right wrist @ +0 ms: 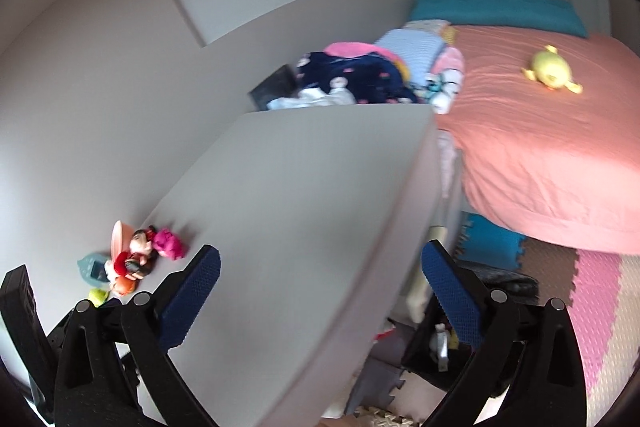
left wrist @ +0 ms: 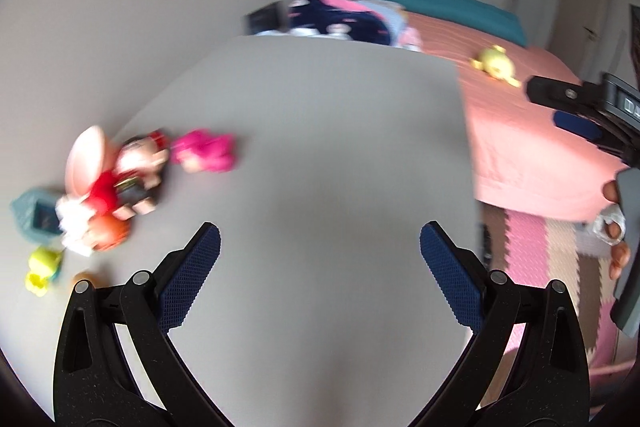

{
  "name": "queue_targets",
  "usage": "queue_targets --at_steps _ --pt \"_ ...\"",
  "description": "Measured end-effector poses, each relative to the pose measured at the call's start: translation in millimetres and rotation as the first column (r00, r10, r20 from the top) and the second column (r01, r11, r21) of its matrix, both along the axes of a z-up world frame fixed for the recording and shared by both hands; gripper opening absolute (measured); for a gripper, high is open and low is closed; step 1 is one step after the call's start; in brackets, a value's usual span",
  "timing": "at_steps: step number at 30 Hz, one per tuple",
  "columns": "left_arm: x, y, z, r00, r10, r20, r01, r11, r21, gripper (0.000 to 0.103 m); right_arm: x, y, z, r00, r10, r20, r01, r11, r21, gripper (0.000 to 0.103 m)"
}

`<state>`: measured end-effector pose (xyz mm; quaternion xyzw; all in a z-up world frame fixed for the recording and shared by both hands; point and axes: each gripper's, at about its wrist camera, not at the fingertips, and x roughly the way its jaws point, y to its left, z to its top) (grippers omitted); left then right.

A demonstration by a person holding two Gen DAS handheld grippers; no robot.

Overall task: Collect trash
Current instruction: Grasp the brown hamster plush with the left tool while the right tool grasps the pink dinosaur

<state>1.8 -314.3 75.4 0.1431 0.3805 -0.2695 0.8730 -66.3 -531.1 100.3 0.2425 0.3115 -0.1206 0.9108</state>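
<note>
Left wrist: left gripper (left wrist: 320,247) jaws wide, empty, over grey table (left wrist: 320,147); blurred toy cluster (left wrist: 116,183) at left edge. Right wrist: right gripper (right wrist: 320,269) jaws spread, empty; black bin (right wrist: 440,351) below table edge, possibly holding trash.
</note>
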Motion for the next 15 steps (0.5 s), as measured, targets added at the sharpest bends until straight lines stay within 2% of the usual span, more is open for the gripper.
queue_targets --at_steps 7,15 --pt "21 69 -1 0.983 0.185 0.018 -0.185 0.983 0.003 0.097 40 49 1 0.993 0.111 -0.026 -0.113 0.991 -0.07 0.1" --pt "44 132 -16 0.94 0.341 -0.012 -0.341 0.94 0.035 0.097 79 95 -6 0.963 0.251 -0.094 -0.259 0.963 -0.076 0.1"
